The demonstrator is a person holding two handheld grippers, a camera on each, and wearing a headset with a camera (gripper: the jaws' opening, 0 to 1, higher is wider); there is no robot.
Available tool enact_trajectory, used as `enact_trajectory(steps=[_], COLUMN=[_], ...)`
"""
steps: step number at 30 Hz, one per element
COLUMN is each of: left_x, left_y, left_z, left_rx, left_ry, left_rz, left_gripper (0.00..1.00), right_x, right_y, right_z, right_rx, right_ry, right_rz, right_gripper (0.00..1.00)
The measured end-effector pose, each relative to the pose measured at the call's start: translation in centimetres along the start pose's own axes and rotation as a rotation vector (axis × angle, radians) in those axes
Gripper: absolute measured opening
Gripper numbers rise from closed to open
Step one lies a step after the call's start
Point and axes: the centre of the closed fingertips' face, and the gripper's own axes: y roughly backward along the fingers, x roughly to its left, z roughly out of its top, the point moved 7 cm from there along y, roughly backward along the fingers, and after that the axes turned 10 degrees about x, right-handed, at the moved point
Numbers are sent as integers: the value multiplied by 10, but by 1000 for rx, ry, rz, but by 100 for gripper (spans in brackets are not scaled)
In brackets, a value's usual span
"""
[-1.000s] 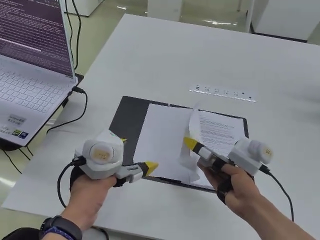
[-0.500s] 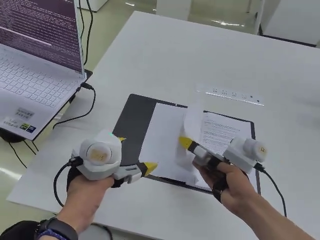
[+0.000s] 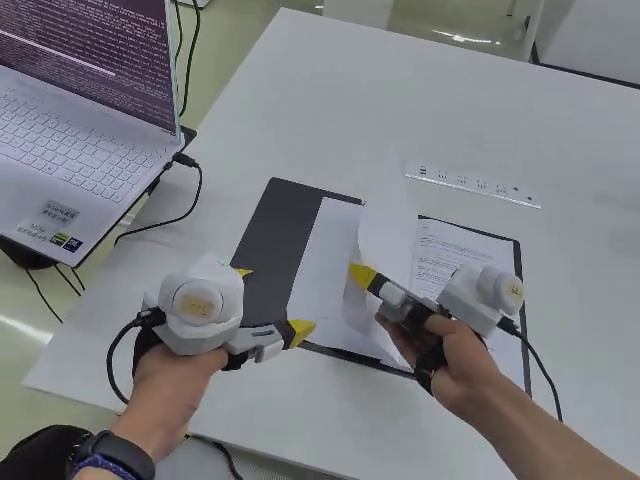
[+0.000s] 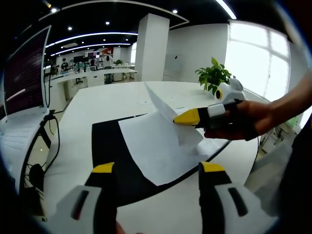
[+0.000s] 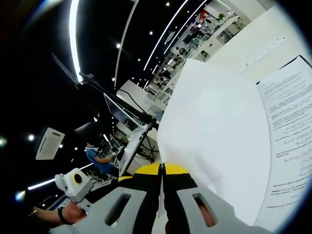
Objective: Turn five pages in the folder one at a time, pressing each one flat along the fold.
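The folder (image 3: pixel 272 235) lies open on the tabletop (image 3: pixel 330 100), black cover to the left and printed sheets to the right. 1 page (image 3: pixel 388 215) stands up near the fold, not yet laid down on the left side.

The right tool (image 3: pixel 362 276) is squeezed tight on the bottom edge of that page. The left tool (image 4: pixel 158 168) is wide open and holds nothing. It hangs by the near edge of the folder, on the left half.

What could go wrong from here:

- The page is held by a small bit of its edge. If the right tool pulls too hard or too far from the fold, I think the paper could rip or bend at the pinch.
- If the grip slips, the page could flop back to the right, and the turn would not count.
- Nothing seems to press the folder down, so a quick pull could slide it on the smooth tabletop.
- I cannot tell if the right tool holds 1 sheet or 2 - 2 would break the rule of 1 at a time.
- If the left tool presses before the page lies flat, the paper could get a crooked crease.
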Motion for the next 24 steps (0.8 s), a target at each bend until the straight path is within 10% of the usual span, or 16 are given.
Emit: enact_trajectory(steps=[24], left_x=[10], left_y=[-3], left_z=[-11], left_rx=[12], left_ry=[34], left_rz=[2], left_gripper=[66], right_x=[-16], right_y=[-43], right_z=[-23], right_rx=[70], right_ry=[-92], right_rz=[-41], right_gripper=[0])
